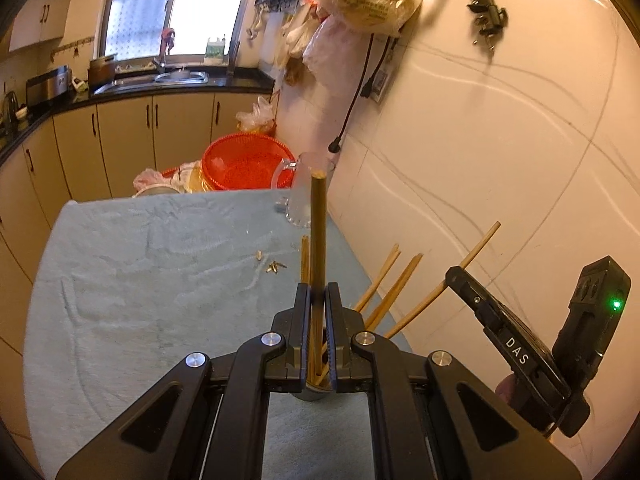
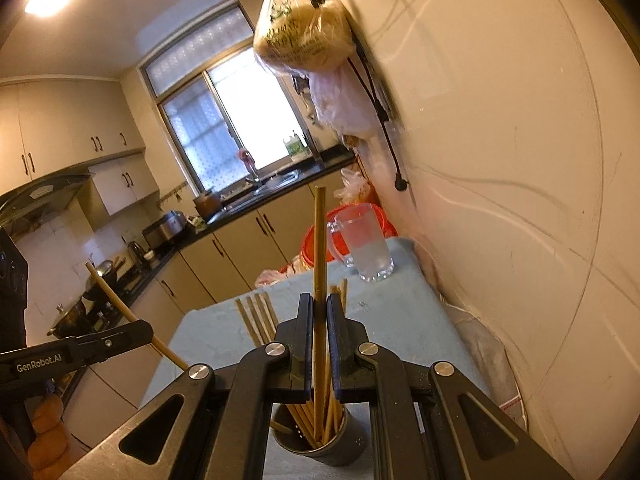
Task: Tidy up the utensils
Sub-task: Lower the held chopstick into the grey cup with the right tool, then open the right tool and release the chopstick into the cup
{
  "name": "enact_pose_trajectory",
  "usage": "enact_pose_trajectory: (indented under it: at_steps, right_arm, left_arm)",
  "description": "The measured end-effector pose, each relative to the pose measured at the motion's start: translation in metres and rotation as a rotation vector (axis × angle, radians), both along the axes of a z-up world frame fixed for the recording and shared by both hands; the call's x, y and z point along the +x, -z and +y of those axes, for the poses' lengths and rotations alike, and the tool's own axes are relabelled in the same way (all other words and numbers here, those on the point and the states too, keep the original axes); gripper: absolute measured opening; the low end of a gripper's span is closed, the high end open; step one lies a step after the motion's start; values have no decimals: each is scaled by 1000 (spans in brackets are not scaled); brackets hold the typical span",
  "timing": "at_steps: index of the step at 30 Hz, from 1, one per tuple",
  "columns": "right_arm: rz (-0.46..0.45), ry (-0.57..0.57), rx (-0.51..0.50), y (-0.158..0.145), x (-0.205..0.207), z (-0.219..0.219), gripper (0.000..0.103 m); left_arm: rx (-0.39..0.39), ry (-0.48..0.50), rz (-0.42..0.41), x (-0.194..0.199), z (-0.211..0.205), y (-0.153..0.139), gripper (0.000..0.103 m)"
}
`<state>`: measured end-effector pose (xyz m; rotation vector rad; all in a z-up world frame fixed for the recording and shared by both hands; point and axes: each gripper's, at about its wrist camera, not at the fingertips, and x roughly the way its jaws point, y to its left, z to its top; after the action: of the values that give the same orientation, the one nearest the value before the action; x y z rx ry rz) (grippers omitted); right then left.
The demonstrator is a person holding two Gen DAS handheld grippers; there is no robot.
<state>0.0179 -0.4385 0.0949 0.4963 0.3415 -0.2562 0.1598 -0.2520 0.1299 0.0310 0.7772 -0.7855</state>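
Left wrist view. The left gripper [image 1: 318, 300] has its jaws pressed onto a single chopstick [image 1: 318, 236], which stands nearly upright between the pads and rises well above them. Below the jaws a dark holder cup [image 1: 310, 394] is partly hidden by the gripper frame; more chopsticks [image 1: 396, 292] lean out of it toward the wall. The cup sits on a table covered by a light blue cloth [image 1: 140, 272]. A few small bits of debris [image 1: 274, 267] lie on the cloth. At the table's far end stands a clear glass pitcher [image 1: 298, 196], with a red basket [image 1: 244, 164] behind it. The right gripper [image 1: 460, 278] shows at the right edge, pinching a chopstick [image 1: 480, 244] that slants up toward the wall.

Right wrist view. The right gripper [image 2: 320, 312] is clamped on one chopstick [image 2: 319, 248], held almost vertical. Directly beneath, the holder cup [image 2: 340, 446] holds a bundle of chopsticks [image 2: 256, 316] fanned toward the left. The glass pitcher [image 2: 366, 244] stands near the wall at the far end of the cloth [image 2: 400, 320]. At the left edge the left gripper [image 2: 148, 330] grips its chopstick [image 2: 116, 300], which is tilted.
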Motion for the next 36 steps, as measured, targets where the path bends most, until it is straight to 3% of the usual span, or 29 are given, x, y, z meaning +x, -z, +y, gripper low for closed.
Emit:
enact_pose_trajectory:
  at_steps: [17, 36]
  right_arm:
    - [129, -27, 46, 53, 26, -3, 8]
    - [134, -59, 72, 57, 24, -3, 9]
  left_arm:
    - [64, -18, 100, 25, -10, 51, 7]
    - [71, -29, 84, 27, -15, 55, 7]
